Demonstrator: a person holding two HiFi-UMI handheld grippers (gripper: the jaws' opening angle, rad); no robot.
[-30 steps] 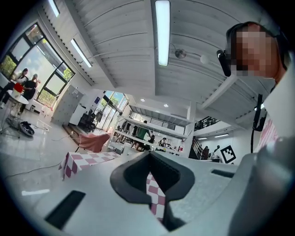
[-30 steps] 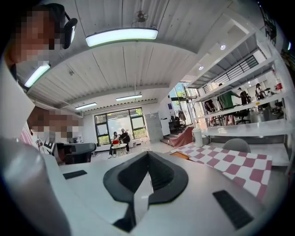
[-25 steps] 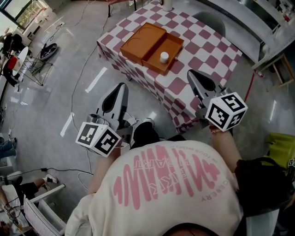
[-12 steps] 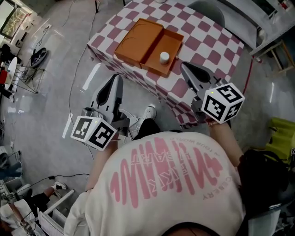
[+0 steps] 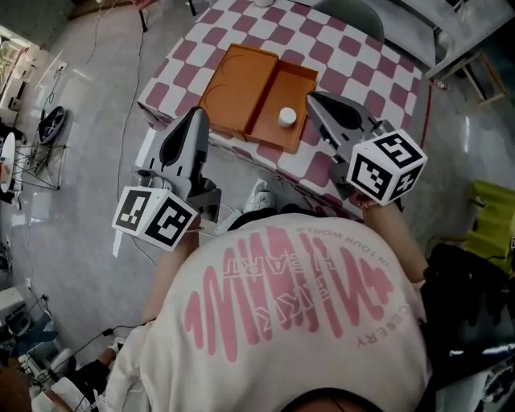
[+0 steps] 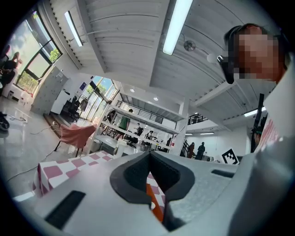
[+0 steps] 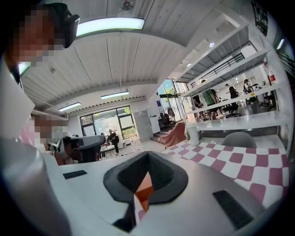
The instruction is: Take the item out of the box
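Note:
An open orange box (image 5: 259, 95) lies on the checkered table (image 5: 362, 68), its lid folded out to the left. A small white round item (image 5: 287, 117) sits in the right half. My left gripper (image 5: 195, 114) is shut and empty, hanging over the floor just short of the table's near edge, by the lid. My right gripper (image 5: 312, 98) is also shut and empty, its tip beside the box's right wall, close to the item. In the left gripper view the left gripper (image 6: 150, 154) shows a strip of orange box (image 6: 156, 207) below the jaws. The right gripper view shows the right gripper (image 7: 147, 154) over the box (image 7: 144, 191).
A grey chair (image 5: 352, 14) stands at the table's far side. The person's shoe (image 5: 259, 195) is on the floor by the near table edge. A yellow-green object (image 5: 492, 217) and a black bag (image 5: 475, 298) lie at the right. Cables run over the floor at the left.
The person has stepped toward the table. Both grippers have moved forward to the box, the right one reaching its right wall. Both stay shut.

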